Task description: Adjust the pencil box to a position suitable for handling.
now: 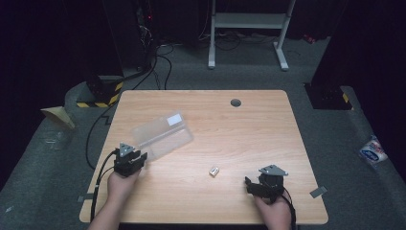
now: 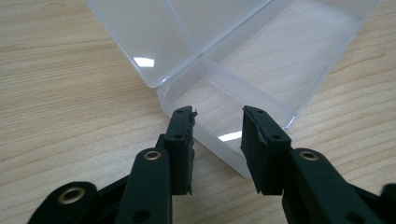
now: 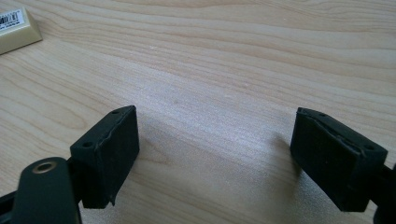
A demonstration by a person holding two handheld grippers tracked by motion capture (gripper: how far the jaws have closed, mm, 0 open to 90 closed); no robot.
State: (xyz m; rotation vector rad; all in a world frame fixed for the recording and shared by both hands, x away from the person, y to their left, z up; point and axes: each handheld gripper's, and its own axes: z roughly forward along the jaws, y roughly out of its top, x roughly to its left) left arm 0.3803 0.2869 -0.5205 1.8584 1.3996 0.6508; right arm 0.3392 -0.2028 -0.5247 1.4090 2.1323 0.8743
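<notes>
Spreading across the worktop [image 1: 249, 124], bare wood leaves room for both hands; the clear plastic box [image 1: 163, 136] lies open at the left, its lid flat, so the left tongs [image 2: 218, 122] have narrowed onto its near corner wall, likely to steady it; the right tongs [image 3: 215, 140] stand wide, empty, near the small tan block [image 1: 214, 170].
</notes>
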